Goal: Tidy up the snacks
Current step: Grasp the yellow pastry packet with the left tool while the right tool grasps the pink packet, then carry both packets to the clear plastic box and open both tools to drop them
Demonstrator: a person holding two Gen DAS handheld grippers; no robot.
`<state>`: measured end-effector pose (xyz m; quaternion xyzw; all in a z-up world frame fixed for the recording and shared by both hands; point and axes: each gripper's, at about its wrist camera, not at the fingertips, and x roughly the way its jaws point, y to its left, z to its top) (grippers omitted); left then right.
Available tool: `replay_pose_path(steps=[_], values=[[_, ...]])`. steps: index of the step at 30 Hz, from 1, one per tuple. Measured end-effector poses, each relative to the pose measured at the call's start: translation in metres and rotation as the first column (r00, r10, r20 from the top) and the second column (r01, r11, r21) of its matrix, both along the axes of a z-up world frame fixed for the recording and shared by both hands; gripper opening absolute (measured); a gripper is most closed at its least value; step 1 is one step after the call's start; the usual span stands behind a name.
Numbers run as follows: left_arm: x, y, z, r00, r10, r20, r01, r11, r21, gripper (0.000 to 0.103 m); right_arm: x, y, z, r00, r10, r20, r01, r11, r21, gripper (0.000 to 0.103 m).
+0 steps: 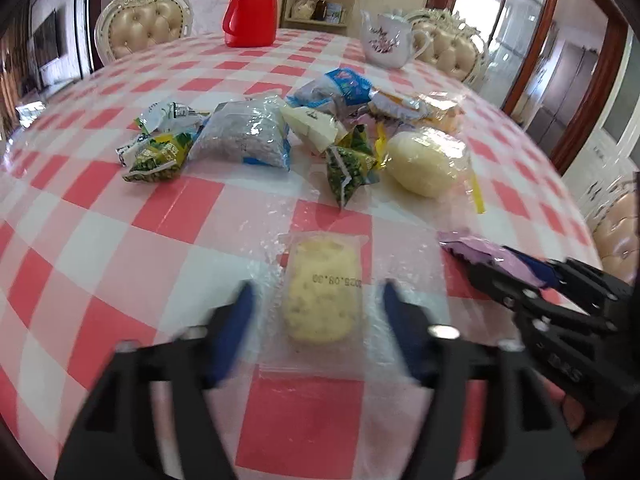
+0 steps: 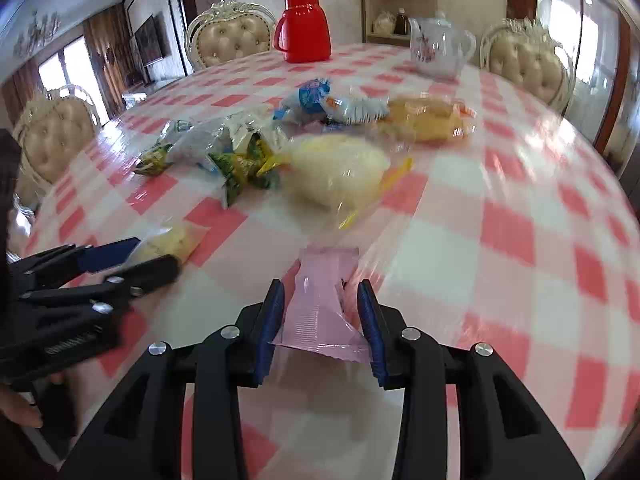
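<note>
A pile of wrapped snacks (image 1: 280,132) lies mid-table; it also shows in the right wrist view (image 2: 304,148). A yellow cake in a clear wrapper (image 1: 320,300) lies flat on the cloth between the fingers of my left gripper (image 1: 318,308), which is open around it. That cake shows in the right wrist view (image 2: 168,244) beside the left gripper (image 2: 132,260). My right gripper (image 2: 322,316) is shut on a pink wrapped snack (image 2: 320,304) and holds it above the table. In the left wrist view the right gripper (image 1: 504,268) holds the pink snack (image 1: 492,258) at the right.
A red thermos (image 1: 250,10) and a white flowered teapot (image 1: 386,40) stand at the table's far side. Cream padded chairs (image 1: 144,24) ring the pink-and-white checked table (image 1: 120,240). A large pale bun in a clear bag (image 1: 424,160) lies at the pile's right.
</note>
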<state>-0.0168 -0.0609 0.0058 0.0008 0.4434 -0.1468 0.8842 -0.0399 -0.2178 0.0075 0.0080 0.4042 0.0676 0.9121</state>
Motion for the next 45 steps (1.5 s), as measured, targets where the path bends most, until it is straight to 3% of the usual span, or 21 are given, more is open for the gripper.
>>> replay_pose_path(steps=[2,3,4,8,17,33,45], values=[[0.001,-0.006,-0.001,1.0,-0.007,0.004,0.007,0.999,0.049,0.07,-0.005,-0.005,0.0,1.0,-0.004,-0.01,0.004,0.998,0.069,0.037],[-0.001,-0.008,-0.001,1.0,0.001,0.018,-0.002,0.997,0.083,0.046,-0.007,-0.004,-0.002,1.0,0.001,-0.013,0.001,0.997,0.082,0.037],[-0.002,-0.007,-0.001,1.0,0.0,0.029,-0.002,0.996,0.092,0.035,-0.01,-0.002,-0.002,1.0,0.001,-0.013,0.0,0.997,0.082,0.037],[-0.011,0.009,0.003,0.998,0.039,0.043,-0.04,0.999,0.036,0.035,-0.024,0.004,0.005,1.0,0.006,0.003,-0.007,0.992,0.129,0.037],[-0.044,0.027,0.013,0.994,0.069,0.085,-0.072,0.997,0.038,0.035,-0.045,0.016,0.006,1.0,0.001,0.024,-0.006,0.982,0.188,0.037],[-0.107,0.072,0.034,0.987,0.069,0.143,-0.075,0.996,0.041,0.035,-0.086,0.053,0.02,0.993,0.09,0.076,-0.101,0.982,0.159,0.037],[-0.147,0.139,0.06,0.971,0.158,0.177,-0.165,0.986,0.03,0.035,-0.1,0.146,0.064,0.945,0.287,0.156,-0.303,0.949,0.09,0.037]])
